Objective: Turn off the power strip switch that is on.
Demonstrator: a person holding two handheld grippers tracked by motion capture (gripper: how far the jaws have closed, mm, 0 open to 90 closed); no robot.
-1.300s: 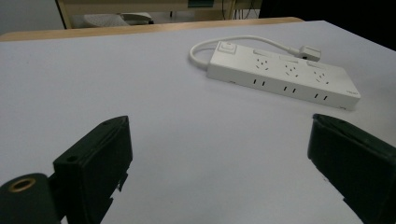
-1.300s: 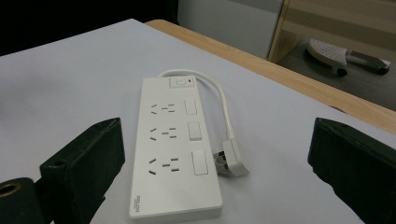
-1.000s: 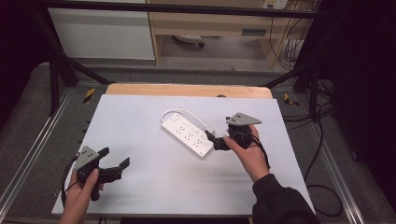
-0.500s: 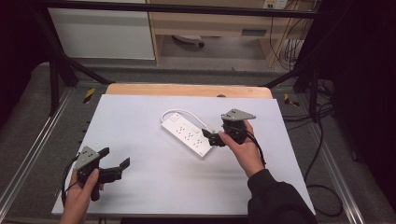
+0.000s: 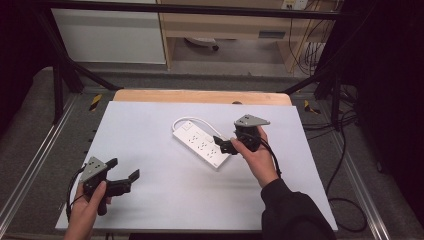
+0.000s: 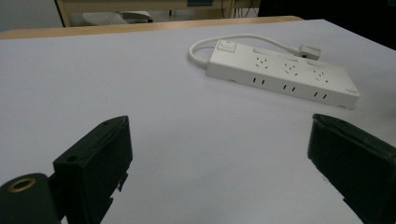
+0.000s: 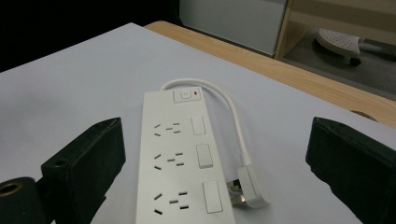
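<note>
A white power strip lies at an angle in the middle of the white table top, its short cord looping back to a plug beside it. My right gripper is open at the strip's right end, and in the right gripper view the strip lies between the jaws. My left gripper is open near the front left, low over the bare top, well away from the strip. Nothing sits between its jaws.
A wooden table edge shows behind the white top. Metal rails run along both sides. Cables lie on the floor at the right. A white cabinet and a shelf unit stand behind the table.
My right gripper has moved left and slightly forward until it reached the strip's right end. The left gripper has stayed where it was.
</note>
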